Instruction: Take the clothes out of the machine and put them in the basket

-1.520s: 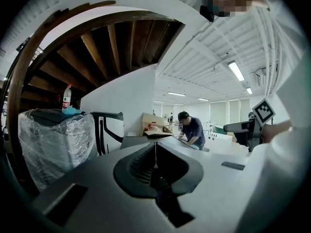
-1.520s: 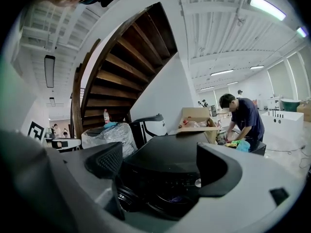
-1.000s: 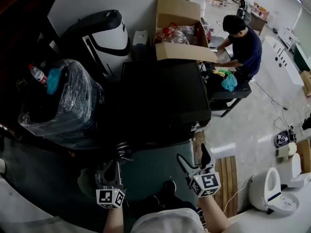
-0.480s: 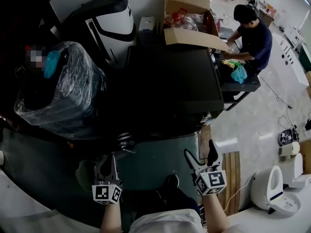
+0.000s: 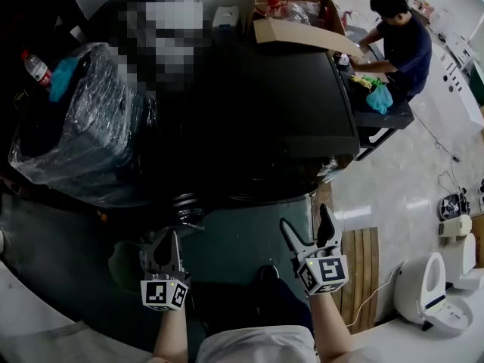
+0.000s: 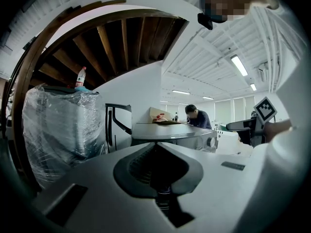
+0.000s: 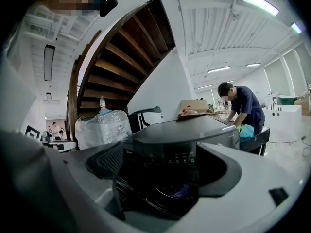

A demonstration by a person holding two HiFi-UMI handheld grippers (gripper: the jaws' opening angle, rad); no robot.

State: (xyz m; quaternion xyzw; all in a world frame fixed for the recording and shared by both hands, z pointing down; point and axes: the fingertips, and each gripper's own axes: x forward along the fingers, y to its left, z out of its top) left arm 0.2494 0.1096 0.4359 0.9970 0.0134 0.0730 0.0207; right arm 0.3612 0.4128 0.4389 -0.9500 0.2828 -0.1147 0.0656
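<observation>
White wall (image 7: 163, 84), dark wooden stair underside (image 7: 129, 47), ceiling strip lights (image 7: 260, 3), pale glossy floor (image 5: 397, 191), slatted wooden mat (image 5: 355, 271).

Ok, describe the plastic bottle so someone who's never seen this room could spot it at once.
Find the big dark machine in the middle of the head view; left of it stands a bulky bundle wrapped in clear film. The bottle sits on top of that bundle, next to a teal cloth, and it alone has a red cap.
</observation>
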